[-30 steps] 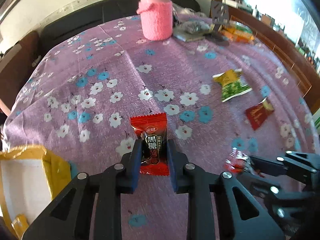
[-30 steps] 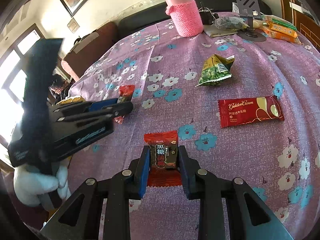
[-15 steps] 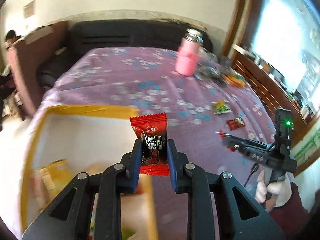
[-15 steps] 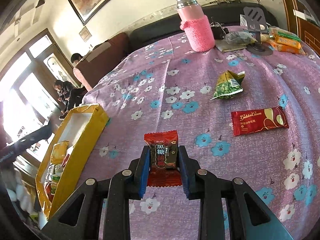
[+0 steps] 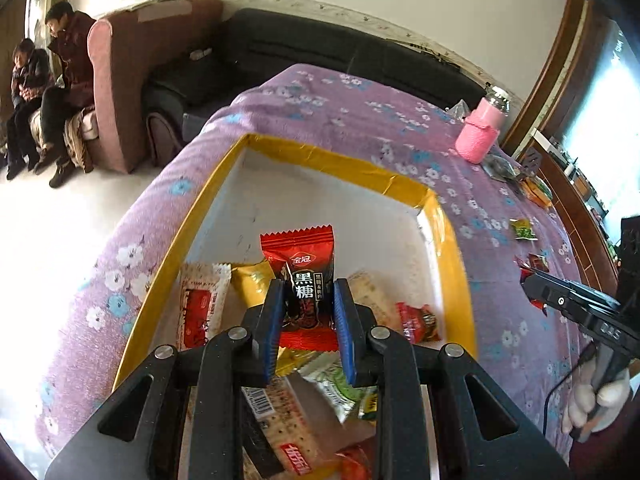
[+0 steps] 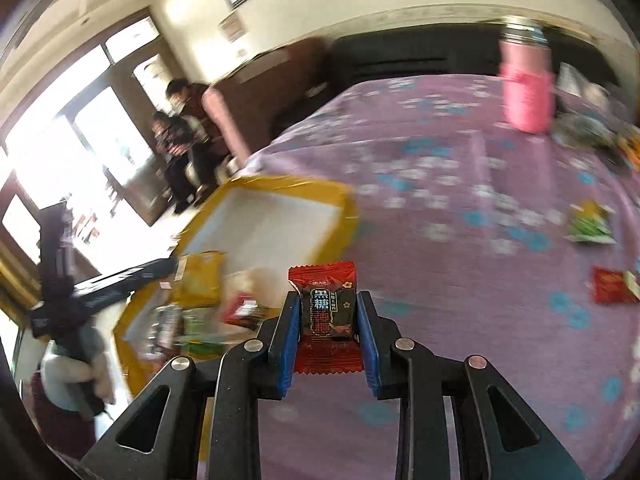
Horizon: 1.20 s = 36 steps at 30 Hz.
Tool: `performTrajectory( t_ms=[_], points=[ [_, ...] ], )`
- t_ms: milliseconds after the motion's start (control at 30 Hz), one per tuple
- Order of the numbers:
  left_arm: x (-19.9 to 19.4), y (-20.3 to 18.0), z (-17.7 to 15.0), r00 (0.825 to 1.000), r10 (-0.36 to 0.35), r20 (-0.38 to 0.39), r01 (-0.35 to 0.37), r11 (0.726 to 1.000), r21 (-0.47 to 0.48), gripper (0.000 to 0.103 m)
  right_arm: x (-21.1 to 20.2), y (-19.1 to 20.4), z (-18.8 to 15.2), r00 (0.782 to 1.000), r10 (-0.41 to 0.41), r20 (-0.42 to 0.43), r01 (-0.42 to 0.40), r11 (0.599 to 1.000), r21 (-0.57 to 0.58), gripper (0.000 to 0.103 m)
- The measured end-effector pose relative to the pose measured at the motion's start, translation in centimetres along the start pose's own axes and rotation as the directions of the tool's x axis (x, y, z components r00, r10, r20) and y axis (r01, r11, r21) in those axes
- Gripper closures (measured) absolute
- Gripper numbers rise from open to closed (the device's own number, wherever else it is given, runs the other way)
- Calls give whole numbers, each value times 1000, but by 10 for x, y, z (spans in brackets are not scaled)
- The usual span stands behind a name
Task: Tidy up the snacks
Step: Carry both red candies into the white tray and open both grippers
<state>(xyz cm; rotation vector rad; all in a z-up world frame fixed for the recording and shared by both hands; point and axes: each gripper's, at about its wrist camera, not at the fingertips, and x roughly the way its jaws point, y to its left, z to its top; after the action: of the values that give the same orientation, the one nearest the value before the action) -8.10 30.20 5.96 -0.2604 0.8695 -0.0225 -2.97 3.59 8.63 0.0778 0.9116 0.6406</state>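
My left gripper (image 5: pixel 306 312) is shut on a red and black candy packet (image 5: pixel 301 276) and hangs over the yellow-rimmed box (image 5: pixel 320 157). Several snack packets lie in the box's near half, among them a cracker pack (image 5: pixel 199 305) and a green packet (image 5: pixel 335 387). My right gripper (image 6: pixel 329 322) is shut on a second red and black candy packet (image 6: pixel 326 308), above the purple cloth just right of the box (image 6: pixel 280 184). The right gripper (image 5: pixel 576 312) also shows at the right edge of the left wrist view, held by a gloved hand (image 5: pixel 596 400).
On the flowered purple tablecloth (image 6: pixel 460 240) lie a green snack bag (image 6: pixel 591 224) and a red chocolate bar (image 6: pixel 614 286). A pink-sleeved bottle (image 5: pixel 482 136) stands at the far side near more packets. Two people (image 5: pixel 44 80) sit beside a brown armchair (image 5: pixel 120 80).
Both grippers swung left with their candy packets. The left one went from over the cloth to over the box. The right one rose and came up beside the box.
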Motion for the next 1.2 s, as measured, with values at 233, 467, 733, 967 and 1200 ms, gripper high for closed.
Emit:
performTrajectory(
  t_ms=[233,467,733,967,1200],
  points=[
    [12,10,2,1000,-24,-13,23,999,-29,81,57,63,15,995,16,-95,-25,995,-97,75],
    [23,0,9,999,-15,-49,16,1000,7,80,104,77,12,986,-43,-161,24,993,-118,72],
    [10,-4,5,999,28,-25,-28,1000,1,72,83,66,9,996,-23,-84,16,997,-75,59],
    [-44,-51,-14,972,187,142,-194,980,35,24,26,54,-4,999,-18,37,20,999,-51,52],
    [-85,-89,-45,952,198,233,-206,979,11,24,-15,29,-37,992,-71,102,72,997,-3,50]
  ],
)
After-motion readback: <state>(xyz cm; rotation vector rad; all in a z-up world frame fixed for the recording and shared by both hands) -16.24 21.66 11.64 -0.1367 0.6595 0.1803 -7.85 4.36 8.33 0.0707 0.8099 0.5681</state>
